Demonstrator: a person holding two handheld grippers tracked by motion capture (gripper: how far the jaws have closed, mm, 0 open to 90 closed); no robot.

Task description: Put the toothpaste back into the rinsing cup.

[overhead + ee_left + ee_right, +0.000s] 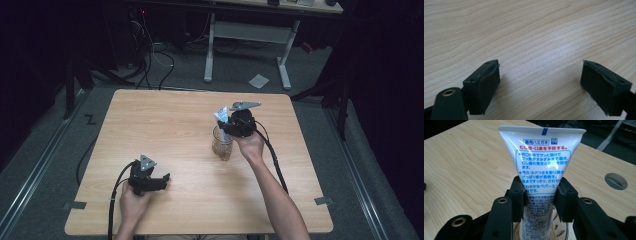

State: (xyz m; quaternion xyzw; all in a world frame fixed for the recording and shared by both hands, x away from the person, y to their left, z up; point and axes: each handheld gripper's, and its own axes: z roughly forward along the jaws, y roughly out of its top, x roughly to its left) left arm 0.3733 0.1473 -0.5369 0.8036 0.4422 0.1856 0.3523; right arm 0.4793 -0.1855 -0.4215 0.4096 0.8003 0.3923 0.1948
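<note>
The right gripper (539,195) is clamping the white printed toothpaste tube (541,157) upright in the clear glass cup (222,145) — it should be lowering straight, squeezing gently — while the left gripper (540,85) is resting open, empty.

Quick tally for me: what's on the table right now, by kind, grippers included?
Toothpaste tube: 1, clamped by the right gripper, standing in the glass.
Clear glass: 1.
Grippers: 2; the left gripper is open over bare table.
Total: 4.

Glossy plastic tube (541,167), clear glass cup (222,144), matt wood-grain table (175,125)
</note>
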